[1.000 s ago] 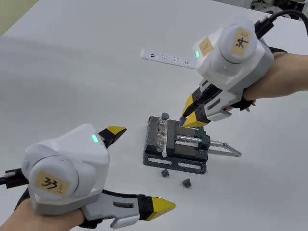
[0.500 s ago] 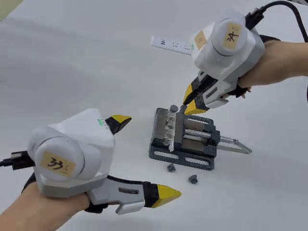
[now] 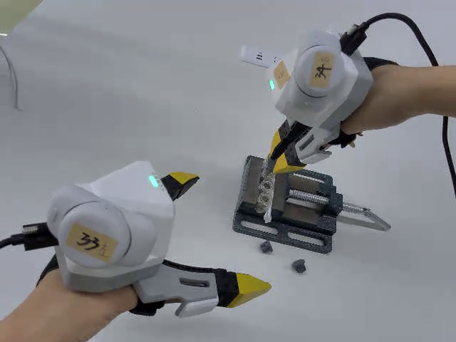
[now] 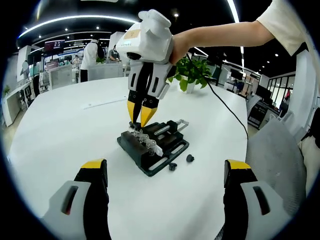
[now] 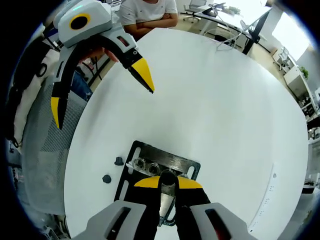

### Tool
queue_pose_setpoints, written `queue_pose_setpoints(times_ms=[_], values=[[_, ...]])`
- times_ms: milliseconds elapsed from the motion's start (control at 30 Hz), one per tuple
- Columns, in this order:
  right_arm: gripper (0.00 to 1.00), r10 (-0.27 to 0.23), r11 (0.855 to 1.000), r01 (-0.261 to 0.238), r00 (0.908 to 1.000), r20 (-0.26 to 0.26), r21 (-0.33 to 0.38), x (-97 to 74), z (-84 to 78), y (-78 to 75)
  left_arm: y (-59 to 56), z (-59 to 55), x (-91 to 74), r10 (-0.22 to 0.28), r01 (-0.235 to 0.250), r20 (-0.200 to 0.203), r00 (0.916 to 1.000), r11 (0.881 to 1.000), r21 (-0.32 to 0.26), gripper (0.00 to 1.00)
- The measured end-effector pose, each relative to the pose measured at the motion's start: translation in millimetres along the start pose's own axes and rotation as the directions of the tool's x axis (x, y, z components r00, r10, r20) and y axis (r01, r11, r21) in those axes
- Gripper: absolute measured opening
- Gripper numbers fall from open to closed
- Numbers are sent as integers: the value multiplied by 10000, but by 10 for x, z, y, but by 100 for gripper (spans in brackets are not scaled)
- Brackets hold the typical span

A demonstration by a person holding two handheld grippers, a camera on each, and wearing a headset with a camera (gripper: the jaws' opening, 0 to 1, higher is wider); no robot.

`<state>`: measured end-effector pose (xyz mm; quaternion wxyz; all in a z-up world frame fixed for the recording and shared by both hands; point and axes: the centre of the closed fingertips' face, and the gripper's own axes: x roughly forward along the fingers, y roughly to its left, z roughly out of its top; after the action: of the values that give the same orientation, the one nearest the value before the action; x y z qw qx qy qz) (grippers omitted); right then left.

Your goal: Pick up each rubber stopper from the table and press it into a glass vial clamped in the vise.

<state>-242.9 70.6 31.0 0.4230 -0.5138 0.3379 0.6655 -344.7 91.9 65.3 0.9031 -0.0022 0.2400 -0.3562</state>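
Note:
A black vise (image 3: 299,214) sits on the white table and clamps a row of clear glass vials (image 3: 265,192). My right gripper (image 3: 274,165) points down at the far end of that row, shut on a dark rubber stopper (image 5: 167,178); beside it, two vials (image 5: 144,165) stand without stoppers. Two loose stoppers (image 3: 266,247) (image 3: 298,266) lie in front of the vise, also seen as stoppers (image 4: 172,166) (image 4: 190,158) in the left gripper view. My left gripper (image 3: 217,235) hovers near left, open and holding nothing, well apart from the vise (image 4: 155,145).
A white power strip (image 3: 258,55) lies on the table behind the vise. The vise's screw handle (image 3: 363,211) sticks out to the right. The right gripper's black cable (image 3: 427,57) trails off right. A person's torso (image 5: 150,12) shows beyond the table's far edge.
My right gripper has shifted left from beside the vise jaw to directly over the far end of the vial row, stopper still held. The left gripper stays open; the camera has moved.

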Motion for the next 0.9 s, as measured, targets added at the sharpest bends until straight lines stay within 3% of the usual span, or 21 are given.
queue_pose_setpoints(times_ms=[633, 900], values=[[4, 132, 9999, -132, 9981, -599, -4, 14, -25, -4, -45, -9, 31, -106, 106, -35, 9999, 9997, -204, 94], [4, 94, 9994, -90, 9999, -118, 327, 7, -38, -11, -22, -30, 13, -47, 47, 20, 10000, 9995, -328, 93]])
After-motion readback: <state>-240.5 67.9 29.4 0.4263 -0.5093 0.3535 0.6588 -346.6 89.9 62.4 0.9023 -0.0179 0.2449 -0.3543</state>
